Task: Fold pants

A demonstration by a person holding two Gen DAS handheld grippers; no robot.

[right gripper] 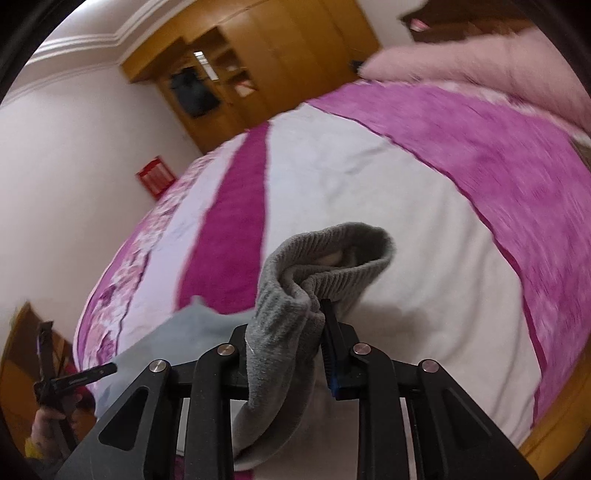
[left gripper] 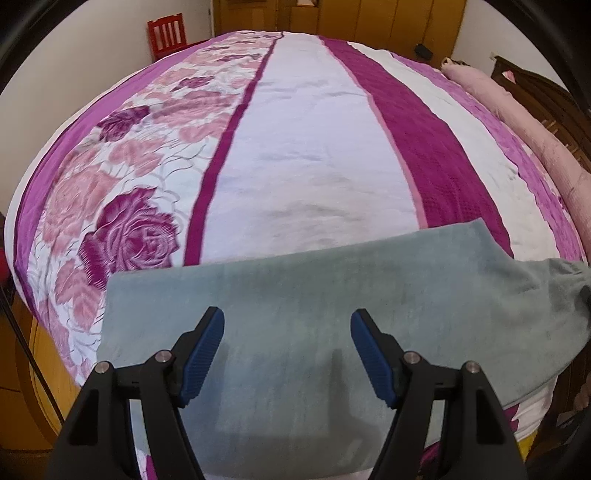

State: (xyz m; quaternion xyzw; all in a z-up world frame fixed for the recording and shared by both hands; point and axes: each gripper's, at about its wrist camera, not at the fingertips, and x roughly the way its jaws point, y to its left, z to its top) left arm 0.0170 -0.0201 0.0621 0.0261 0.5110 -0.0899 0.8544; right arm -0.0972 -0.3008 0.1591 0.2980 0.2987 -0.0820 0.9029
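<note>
L gripper (left gripper: 287, 325) open, angled down over pants (left gripper: 295, 295); R gripper (right gripper: 295, 325) clamps cuff, lifted.

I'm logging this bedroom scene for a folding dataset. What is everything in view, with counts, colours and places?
pants: one, grey-green, near edge of bed; ribbed cuff end lifted
bedspread: one, magenta, white and rose-print stripes, covering bed
blanket roll: one, pink, along the bed's right side
chair: one, red, by far wall
wardrobe: one, yellow-brown wood, far wall
left gripper: one, black with blue pads, open above pants
right gripper: one, black, shut on the cuff
hand: one, holding left gripper
</note>
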